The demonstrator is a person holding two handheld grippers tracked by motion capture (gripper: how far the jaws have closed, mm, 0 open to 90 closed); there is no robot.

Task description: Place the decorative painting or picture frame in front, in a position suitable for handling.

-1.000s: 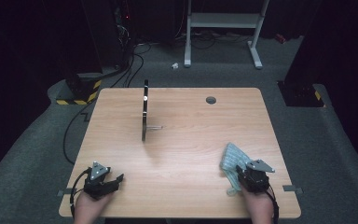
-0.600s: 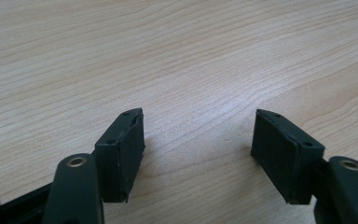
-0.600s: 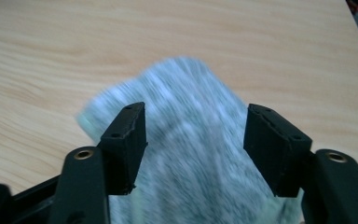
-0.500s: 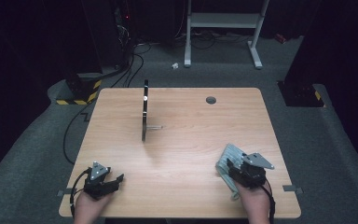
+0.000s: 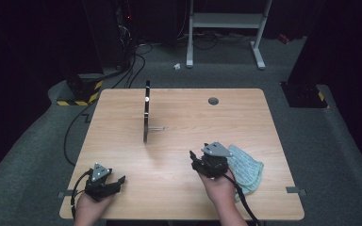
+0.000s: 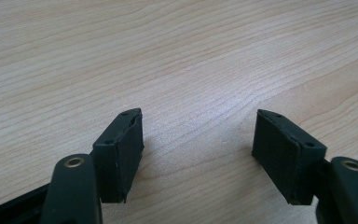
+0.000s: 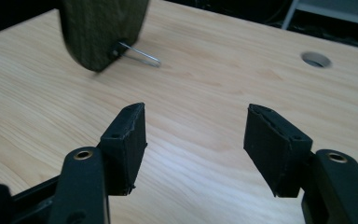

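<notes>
My right gripper hangs over the table inward of its right edge, jaws apart after just opening, nothing between them. The pale blue cloth lies crumpled just beside it toward that edge, partly hidden behind my hand and the trailing cable. My left gripper rests near the front left corner, jaws wide with bare wood between them. A dark upright board stands left of the table's middle, seen edge-on; in the right gripper view its top is cut off, and a thin wire peg juts from its foot, blurred.
</notes>
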